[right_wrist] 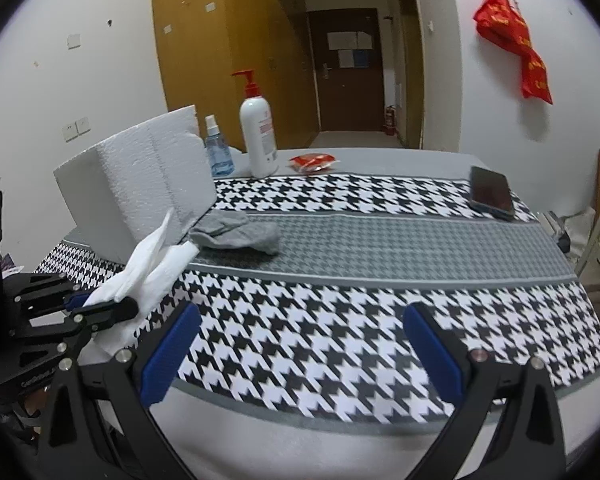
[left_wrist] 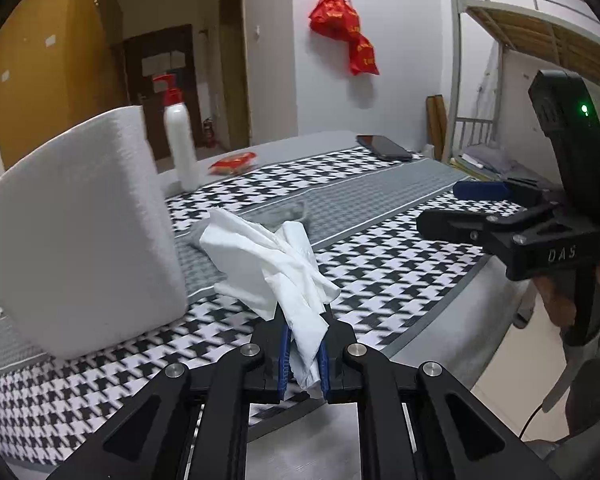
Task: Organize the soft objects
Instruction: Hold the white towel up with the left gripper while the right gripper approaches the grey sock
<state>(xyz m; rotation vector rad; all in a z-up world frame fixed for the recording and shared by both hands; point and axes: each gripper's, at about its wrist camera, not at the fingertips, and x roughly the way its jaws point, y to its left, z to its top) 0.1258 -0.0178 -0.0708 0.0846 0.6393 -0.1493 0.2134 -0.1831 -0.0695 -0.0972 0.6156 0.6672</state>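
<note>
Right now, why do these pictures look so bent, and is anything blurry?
Both views are fisheye: dark corners, bowed walls. In the left wrist view the houndstooth cloth smears near the lens, while the white tissue stays sharp. In the right wrist view the cloth's near edge blurs slightly too.

You see a white tissue (left_wrist: 284,264) between blue pads (left_wrist: 285,354), a grey sock (right_wrist: 236,234), a white foam block (right_wrist: 140,184), and a black-and-white houndstooth cloth (right_wrist: 340,344) with a grey band. The bottle (right_wrist: 258,136) is white with a red pump.
</note>
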